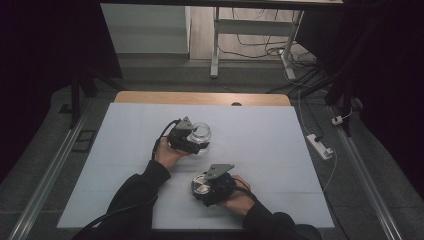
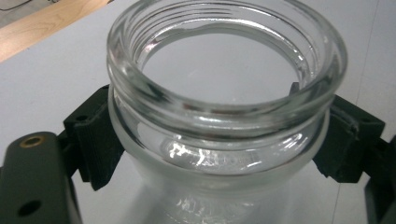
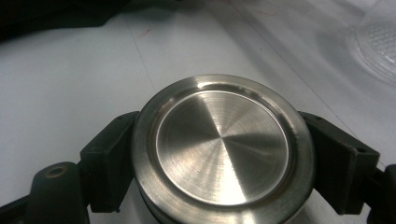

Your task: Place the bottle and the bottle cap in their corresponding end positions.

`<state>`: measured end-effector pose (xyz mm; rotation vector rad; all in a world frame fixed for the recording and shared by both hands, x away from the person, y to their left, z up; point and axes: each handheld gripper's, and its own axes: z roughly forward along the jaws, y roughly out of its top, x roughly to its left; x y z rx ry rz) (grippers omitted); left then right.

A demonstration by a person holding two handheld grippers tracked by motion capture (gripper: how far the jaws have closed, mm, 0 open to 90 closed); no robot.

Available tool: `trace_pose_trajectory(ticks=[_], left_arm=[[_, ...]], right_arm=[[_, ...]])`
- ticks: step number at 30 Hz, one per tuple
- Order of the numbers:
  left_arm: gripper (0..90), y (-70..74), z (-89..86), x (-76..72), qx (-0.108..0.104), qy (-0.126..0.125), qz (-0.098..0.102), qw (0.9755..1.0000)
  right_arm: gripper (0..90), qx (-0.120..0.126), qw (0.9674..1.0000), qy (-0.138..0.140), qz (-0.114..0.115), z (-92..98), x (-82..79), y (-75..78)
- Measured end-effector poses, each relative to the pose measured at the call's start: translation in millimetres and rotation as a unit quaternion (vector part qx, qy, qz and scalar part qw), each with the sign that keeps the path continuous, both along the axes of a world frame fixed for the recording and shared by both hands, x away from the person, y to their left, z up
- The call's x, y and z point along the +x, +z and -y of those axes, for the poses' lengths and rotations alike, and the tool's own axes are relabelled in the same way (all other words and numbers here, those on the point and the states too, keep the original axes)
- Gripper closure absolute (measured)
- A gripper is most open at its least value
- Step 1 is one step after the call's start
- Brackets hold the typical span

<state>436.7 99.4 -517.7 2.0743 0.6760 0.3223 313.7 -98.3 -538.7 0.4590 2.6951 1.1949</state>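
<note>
White table [image 1: 270, 150], largest surface, carries both pieces.

Glass jar [image 1: 201, 134] near centre, mouth open, lidless; judged steadied so cap can go on.

Left gripper [image 1: 192, 141] at jar's 7 o'clock; jaws spread wide, clamped on jar below threaded neck.

Metal lid [image 1: 201, 185] at jar's 6 o'clock, near table's front edge.

Right gripper [image 1: 206, 189] part-open, jaws pinching lid rim on opposite sides, flat face up.
</note>
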Motion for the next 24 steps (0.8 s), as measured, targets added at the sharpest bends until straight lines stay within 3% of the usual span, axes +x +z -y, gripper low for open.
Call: trace_pose_trajectory(ticks=[10,17,21,24], left_arm=[[15.2,-1.4,-0.9,-0.4,0.001,-0.003,0.001,1.0],[14.8,-3.5,-1.9,-1.1,-0.004,-0.004,0.003,1.0],[14.0,-2.9,-3.1,0.3,-0.008,-0.01,-0.005,0.9999],[12.5,-3.3,-3.8,2.0,-0.015,-0.008,-0.016,0.9997]], right_arm=[[18.3,-0.023,0.9997,0.001,0.002,-4.2,0.0,-1.7],[17.9,-0.025,0.9997,0.002,-0.003,-4.0,1.4,-1.8],[17.0,-0.025,0.9997,0.003,-0.003,-4.0,1.7,-1.9],[10.7,-0.022,0.9996,0.003,-0.015,-5.0,1.7,-1.9]])
